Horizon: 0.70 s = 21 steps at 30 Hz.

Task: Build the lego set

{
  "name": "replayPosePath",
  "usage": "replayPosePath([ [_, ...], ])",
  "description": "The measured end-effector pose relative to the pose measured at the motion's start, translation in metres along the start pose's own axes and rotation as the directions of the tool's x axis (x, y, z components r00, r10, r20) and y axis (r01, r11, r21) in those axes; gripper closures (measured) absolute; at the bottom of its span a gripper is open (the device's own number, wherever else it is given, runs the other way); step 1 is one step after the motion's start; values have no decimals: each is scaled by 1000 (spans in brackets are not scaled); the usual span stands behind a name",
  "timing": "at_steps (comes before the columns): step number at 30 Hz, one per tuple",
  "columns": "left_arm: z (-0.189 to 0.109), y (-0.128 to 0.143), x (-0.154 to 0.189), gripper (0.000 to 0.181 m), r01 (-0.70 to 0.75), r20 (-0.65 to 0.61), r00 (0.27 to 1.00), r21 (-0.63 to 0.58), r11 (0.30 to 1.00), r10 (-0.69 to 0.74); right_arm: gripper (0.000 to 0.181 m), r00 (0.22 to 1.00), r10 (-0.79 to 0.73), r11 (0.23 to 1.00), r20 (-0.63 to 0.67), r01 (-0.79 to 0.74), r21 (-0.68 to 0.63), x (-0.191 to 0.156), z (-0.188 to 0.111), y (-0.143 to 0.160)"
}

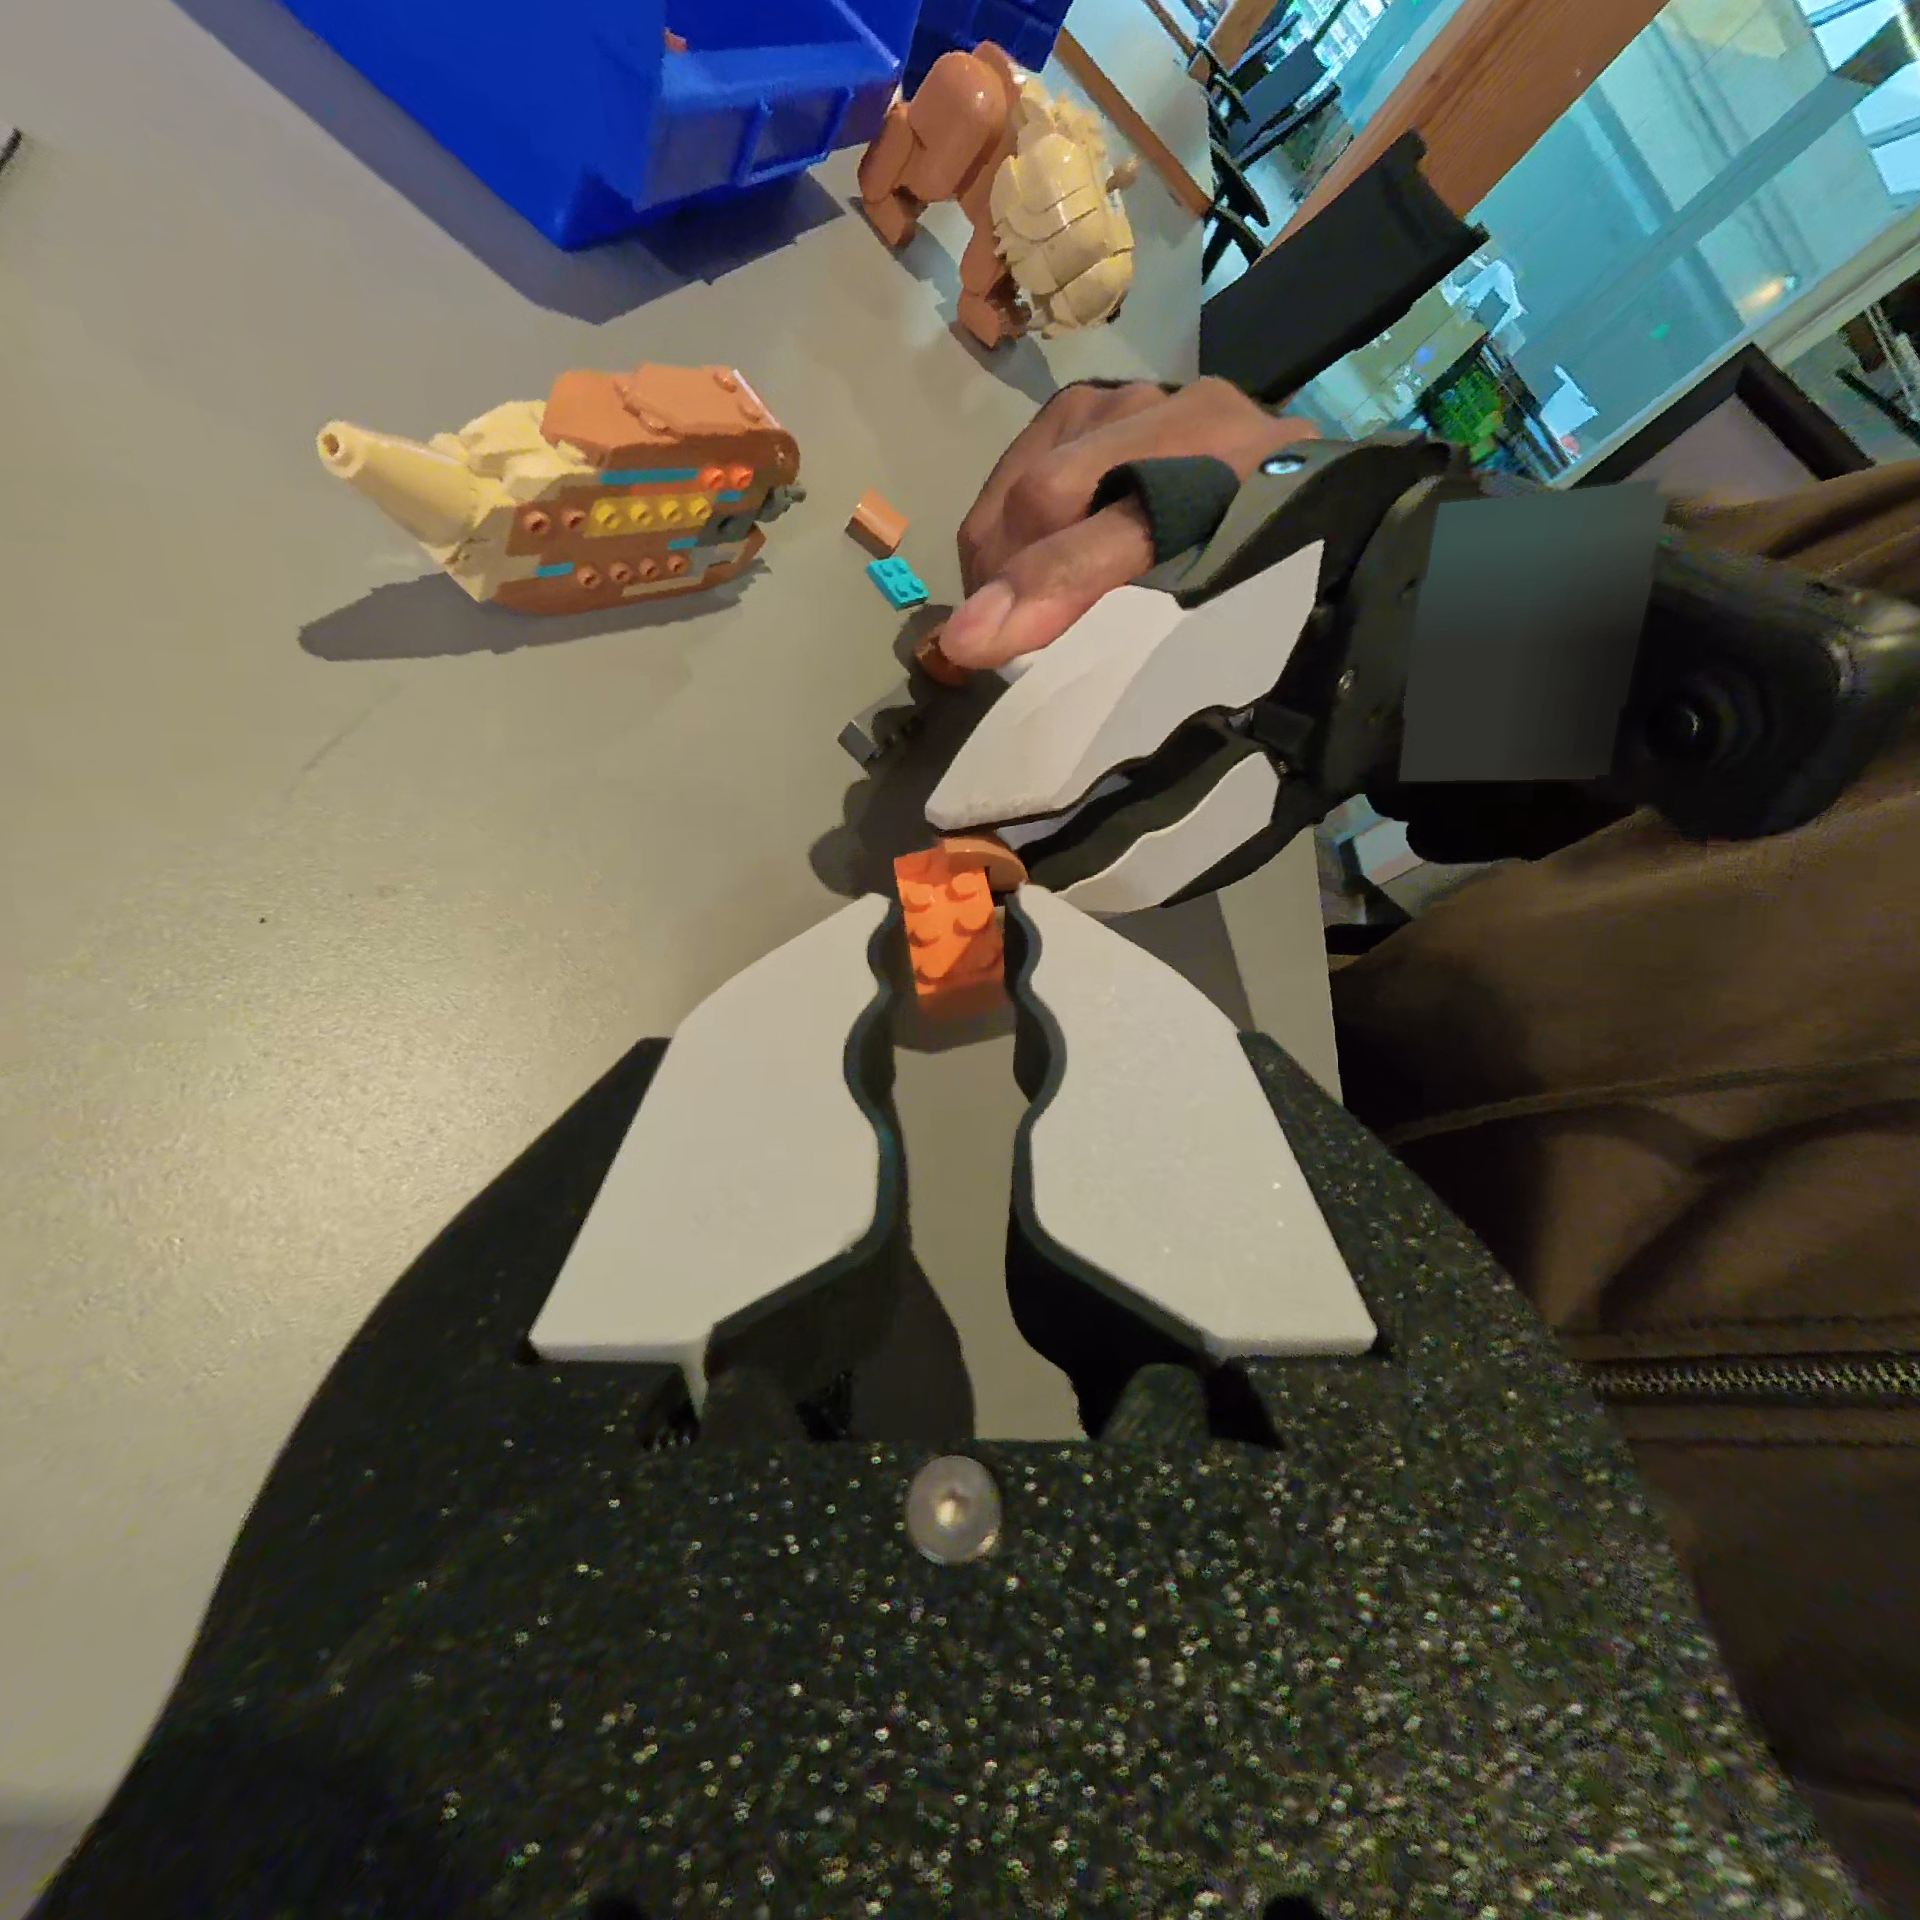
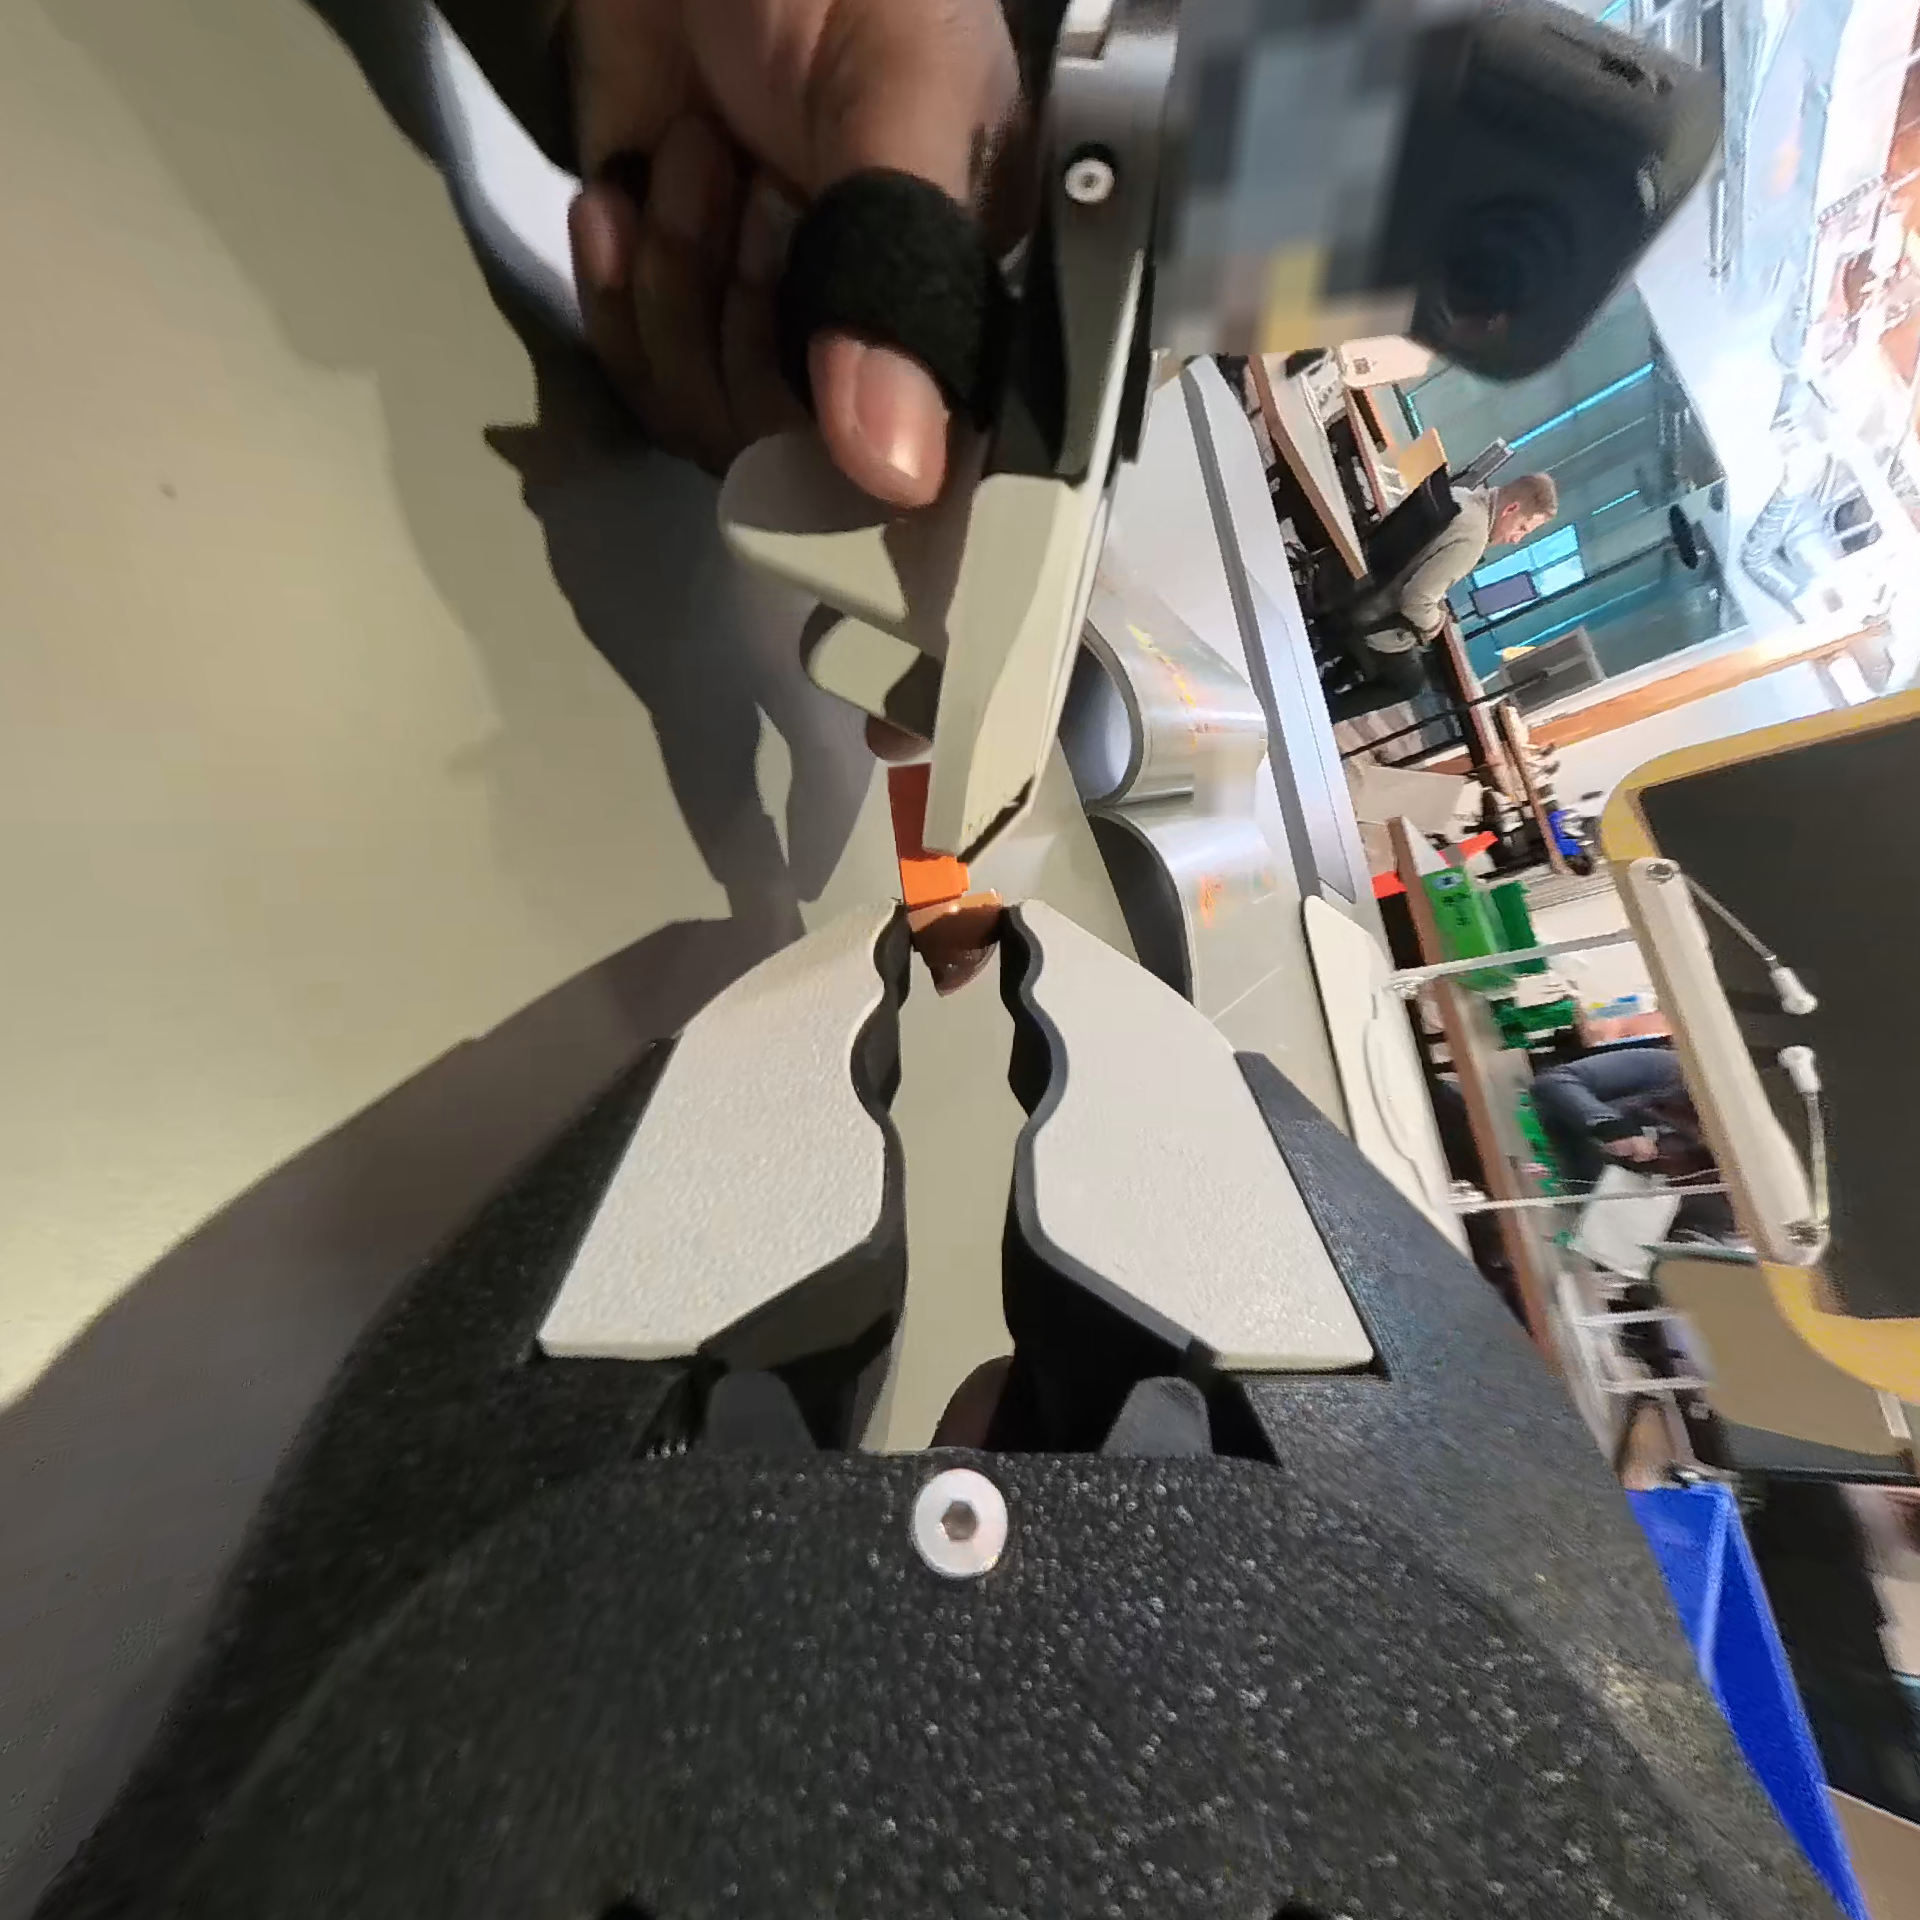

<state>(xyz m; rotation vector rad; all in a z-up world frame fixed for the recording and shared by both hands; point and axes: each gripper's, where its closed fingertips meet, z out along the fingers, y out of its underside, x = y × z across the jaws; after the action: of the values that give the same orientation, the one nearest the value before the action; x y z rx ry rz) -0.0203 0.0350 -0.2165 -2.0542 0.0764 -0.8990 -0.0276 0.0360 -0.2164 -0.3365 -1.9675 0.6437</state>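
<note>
Left of the orange brick (image 1: 948,930) we see a blue bin (image 1: 582,104), its contents hidden. Our left gripper (image 1: 943,925) pinches that brick above the table (image 1: 260,935); our right gripper (image 2: 951,935) clamps a brown piece (image 2: 951,948) against it.

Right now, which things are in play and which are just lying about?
In play:
- left gripper, shut on orange brick
- right gripper, shut on brown piece

Lying about:
- ship-like build
- brown-and-tan figure
- teal plate
- blue bin
</note>
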Motion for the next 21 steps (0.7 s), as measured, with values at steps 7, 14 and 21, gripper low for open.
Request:
replayPosePath([
  [7,-1,-5,7,159,-4,-46,999,30,1000,6,165,999,30,999,-11,-30,25,4,-3,-3],
  [14,-7,-14,16,148,-18,-105,994,82,996,26,165,998,39,998,-42,-36,60,11,-8,-8],
  [21,-21,-18,18,142,-455,87,889,60,888,450,165,989,150,979,0,-149,138,17,-16,-15],
])
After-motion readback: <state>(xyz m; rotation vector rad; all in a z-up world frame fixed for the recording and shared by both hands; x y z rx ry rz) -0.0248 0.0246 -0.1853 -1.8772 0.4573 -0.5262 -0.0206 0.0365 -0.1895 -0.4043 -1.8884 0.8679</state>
